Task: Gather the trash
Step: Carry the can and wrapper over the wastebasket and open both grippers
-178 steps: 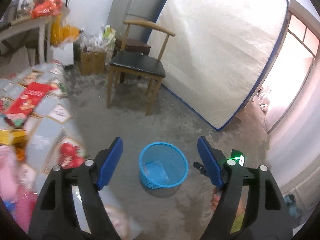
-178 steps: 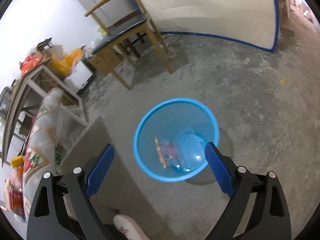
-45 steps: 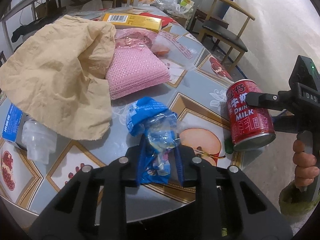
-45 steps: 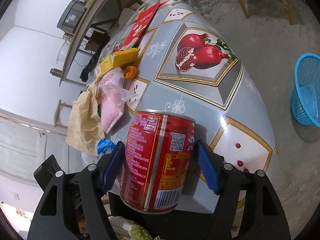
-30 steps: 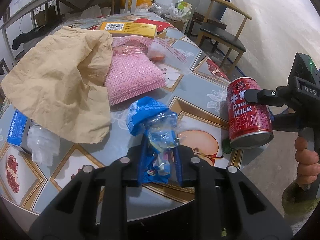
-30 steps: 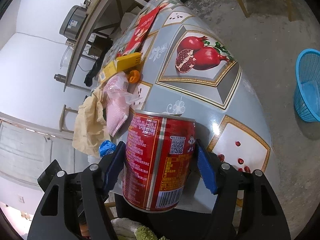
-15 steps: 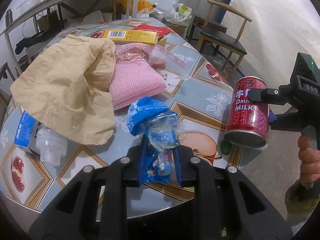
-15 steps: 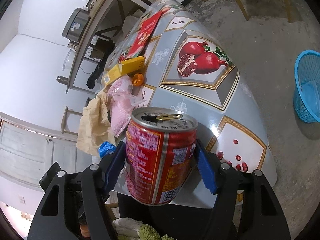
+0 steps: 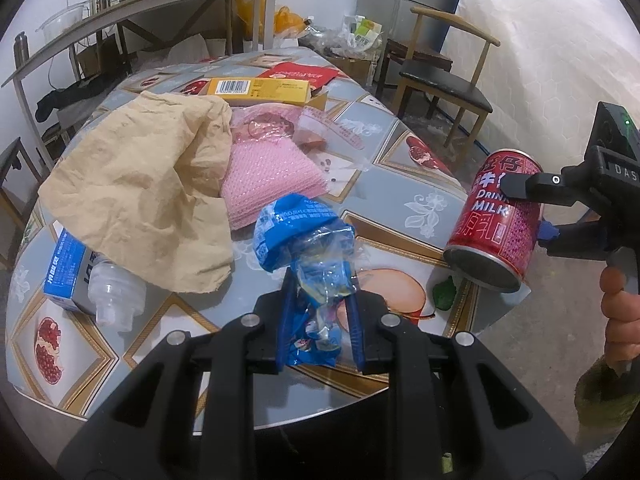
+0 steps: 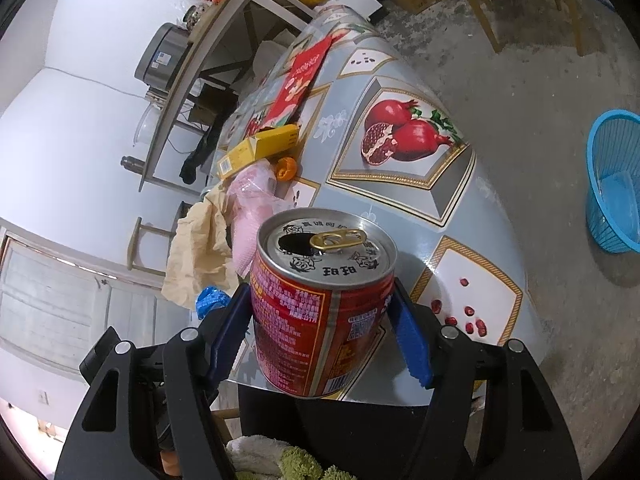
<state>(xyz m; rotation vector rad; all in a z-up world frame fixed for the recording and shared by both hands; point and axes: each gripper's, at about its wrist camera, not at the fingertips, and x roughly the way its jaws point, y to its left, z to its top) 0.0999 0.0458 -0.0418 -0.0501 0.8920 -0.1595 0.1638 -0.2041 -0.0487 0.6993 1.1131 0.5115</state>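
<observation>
opened red can (image 10: 320, 316) (gripped); blue basket (image 10: 612, 184) holds wrapper.

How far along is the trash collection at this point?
Partly done: the blue basket on the floor already holds something, though what it is cannot be made out. In hand: the left gripper is shut on a blue wrapper, the right gripper on an opened red can, both lifted clear of the table. Neither has been dropped in yet.
</observation>
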